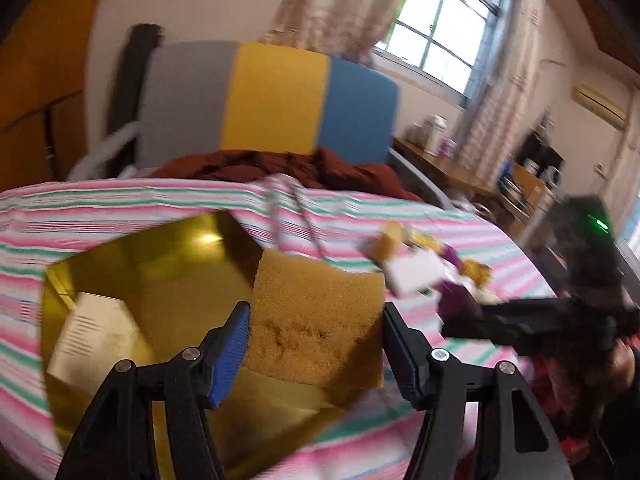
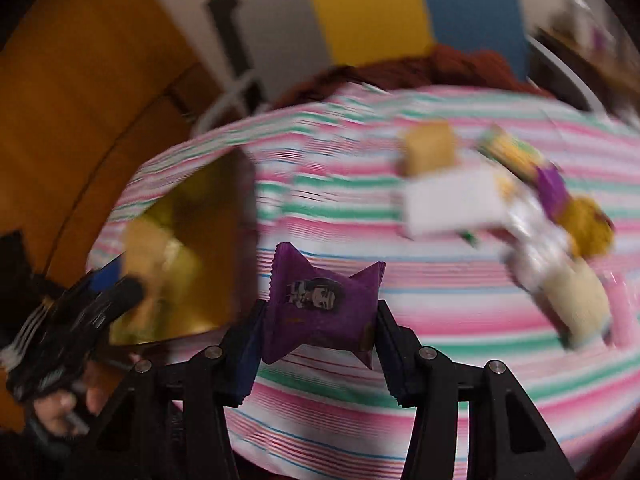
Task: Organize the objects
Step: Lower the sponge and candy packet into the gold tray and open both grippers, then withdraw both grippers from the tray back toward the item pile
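1. Step in hand, as judged: items are being carried from the striped bedsheet (image 1: 120, 216) to the gold tray (image 1: 132, 280).
2. Left gripper (image 1: 316, 344): a yellow sponge (image 1: 316, 320) is clamped between its jaws and held over the tray's near-right edge.
3. Right gripper (image 2: 320, 344): a purple snack packet (image 2: 320, 304) is gripped above the sheet, to the right of the tray.
4. Next move, as judged: the sponge is to be lowered into the tray and released; the packet is to be brought leftwards across to it.
5. Materials: the sponge is porous and coarse, block-shaped; the packet is crinkled foil with pinched, serrated ends; the tray is glossy and angular.
6. A blurred pile of remaining items (image 2: 500, 204) lies well apart from the tray.
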